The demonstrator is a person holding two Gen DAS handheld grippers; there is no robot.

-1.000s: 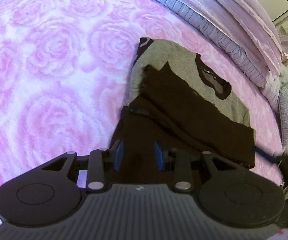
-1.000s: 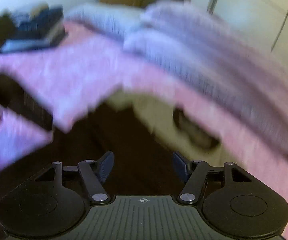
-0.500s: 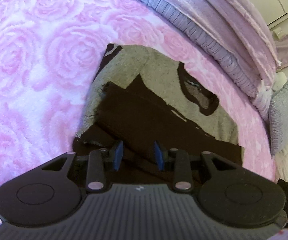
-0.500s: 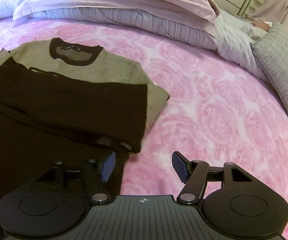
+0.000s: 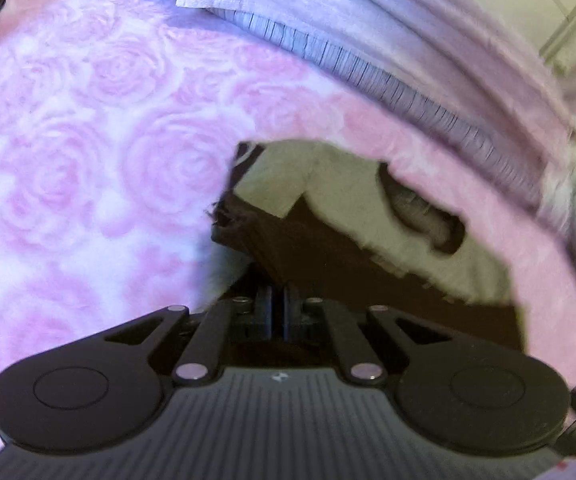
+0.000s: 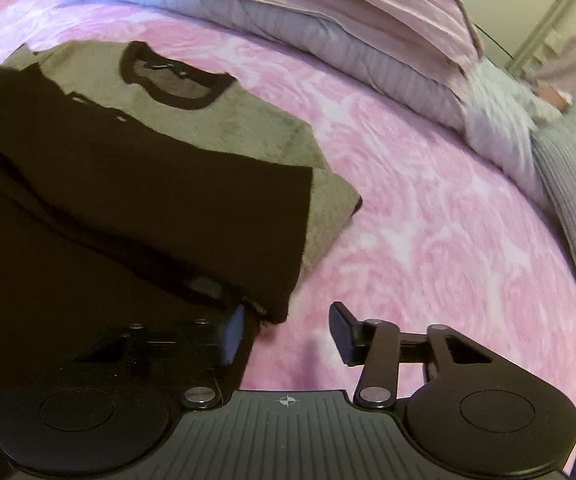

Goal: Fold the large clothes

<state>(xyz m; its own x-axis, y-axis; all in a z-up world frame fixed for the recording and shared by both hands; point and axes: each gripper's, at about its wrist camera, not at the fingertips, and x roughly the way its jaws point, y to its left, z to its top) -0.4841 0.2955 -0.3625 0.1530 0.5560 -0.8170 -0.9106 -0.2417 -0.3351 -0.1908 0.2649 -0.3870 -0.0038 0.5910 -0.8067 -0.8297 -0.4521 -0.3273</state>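
A bed under a pink plush blanket with a rose pattern is filling both views, stretching ahead of and to either side of each tool. Beyond the tools, along the far edge of the blanket, a folded lilac-and-grey striped quilt with pale pink bedding on top is lying in a long bank. A grey ribbed cushion is resting far off to the right of the right tool.

The task's garment, a grey knit sweater with dark brown collar, sleeves and lower half, is lying flat on the blanket, collar pointing away from the tools, with a brown sleeve folded across its body. It is sitting directly ahead of the left tool and ahead-left of the right tool.

The left tool is pressed together, its jaws pinching the near brown edge of the sweater, where the cloth is rising up from the blanket in a raised fold.

The right tool is half spread; its jaws have just been closing. Its left finger is sitting over the sweater's near right brown corner, its right finger over bare blanket, and no pad is pressing cloth.
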